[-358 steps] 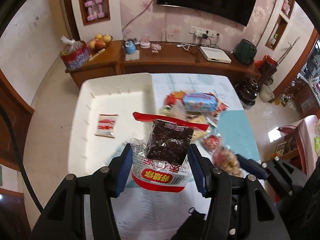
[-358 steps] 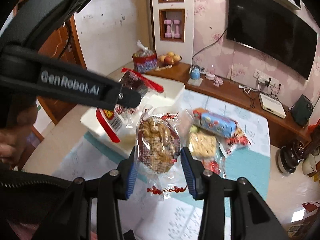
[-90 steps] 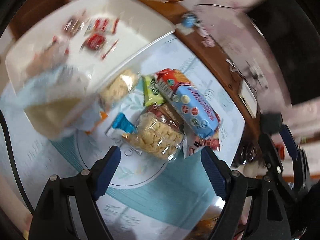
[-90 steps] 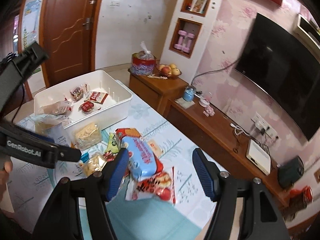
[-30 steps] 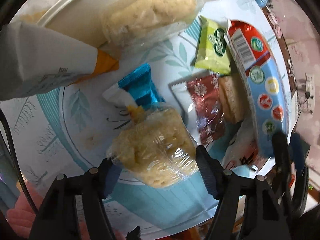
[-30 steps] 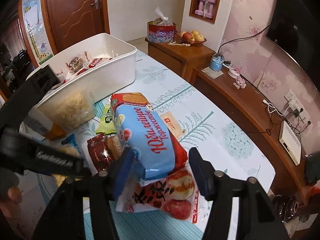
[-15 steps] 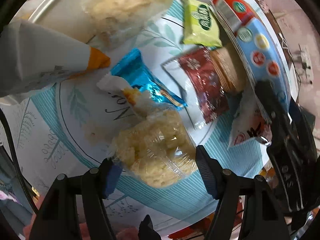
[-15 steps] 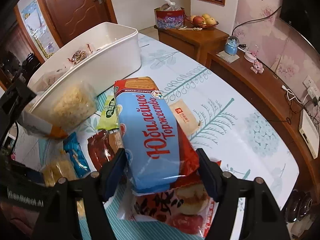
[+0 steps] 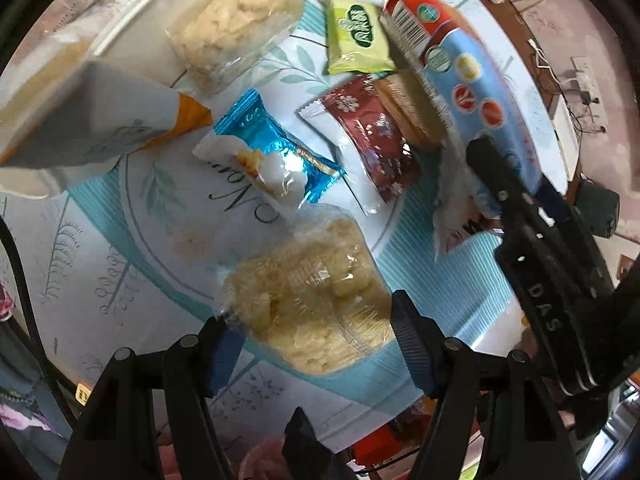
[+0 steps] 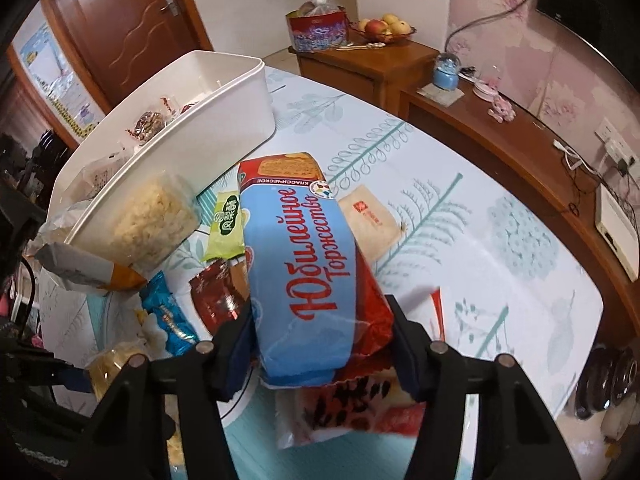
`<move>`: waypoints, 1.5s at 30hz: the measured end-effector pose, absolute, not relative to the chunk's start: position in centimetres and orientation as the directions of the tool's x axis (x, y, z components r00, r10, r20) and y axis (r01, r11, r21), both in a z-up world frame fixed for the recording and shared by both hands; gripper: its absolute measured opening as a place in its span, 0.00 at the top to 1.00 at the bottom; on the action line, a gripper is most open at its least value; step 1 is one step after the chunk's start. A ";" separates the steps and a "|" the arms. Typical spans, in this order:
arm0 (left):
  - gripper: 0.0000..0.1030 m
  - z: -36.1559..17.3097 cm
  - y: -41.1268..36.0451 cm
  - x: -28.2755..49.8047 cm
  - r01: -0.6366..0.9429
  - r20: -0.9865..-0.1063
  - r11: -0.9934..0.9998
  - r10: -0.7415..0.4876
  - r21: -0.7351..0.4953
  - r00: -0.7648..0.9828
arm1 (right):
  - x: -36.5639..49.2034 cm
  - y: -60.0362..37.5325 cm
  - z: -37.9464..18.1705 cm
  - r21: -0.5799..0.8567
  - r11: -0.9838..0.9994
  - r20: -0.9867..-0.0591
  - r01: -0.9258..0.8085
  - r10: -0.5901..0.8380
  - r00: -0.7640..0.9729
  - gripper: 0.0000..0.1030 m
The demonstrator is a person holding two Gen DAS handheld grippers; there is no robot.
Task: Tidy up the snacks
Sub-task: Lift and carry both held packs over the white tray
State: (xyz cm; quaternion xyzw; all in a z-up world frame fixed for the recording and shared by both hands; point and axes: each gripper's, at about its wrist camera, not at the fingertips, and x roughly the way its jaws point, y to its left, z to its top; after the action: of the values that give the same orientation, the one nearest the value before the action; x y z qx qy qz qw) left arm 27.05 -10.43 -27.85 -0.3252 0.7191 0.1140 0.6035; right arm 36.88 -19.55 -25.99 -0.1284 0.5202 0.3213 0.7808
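Right wrist view: the white bin (image 10: 224, 120) at the desk's (image 10: 500, 248) far left corner holds a few small wrapped snacks; a clear puff bag (image 10: 154, 216) leans on its near wall. The right gripper (image 10: 322, 340) is clenched on the blue biscuit pack (image 10: 300, 272), which half a second ago merely lay between wider pads. The left gripper (image 9: 316, 344) grasps another puff bag (image 9: 312, 292) near the front edge, closer now around it.
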 end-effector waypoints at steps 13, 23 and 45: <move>0.34 -19.4 -11.9 25.3 -0.358 -0.982 0.916 -0.187 -0.182 0.020 | 31.7 -24.4 -22.0 0.265 0.852 -0.856 -0.452 0.423 0.296 0.46; 0.34 -13.9 -9.0 22.6 -0.153 -0.980 0.974 -0.144 -0.165 0.138 | 27.3 -26.4 -17.6 0.329 0.877 -0.793 -0.349 0.458 0.402 0.46; 0.34 -8.3 7.0 22.4 -0.090 -0.952 0.989 -0.089 -0.120 0.293 | 21.9 -17.0 -12.2 0.467 0.844 -0.646 -0.263 0.529 0.550 0.46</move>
State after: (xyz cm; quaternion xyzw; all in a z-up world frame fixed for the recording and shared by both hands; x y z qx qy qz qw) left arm 22.40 6.98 -8.28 -0.0752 0.5944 0.0005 0.8007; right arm 21.90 -17.03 -12.21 0.1600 0.4154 0.2285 0.8658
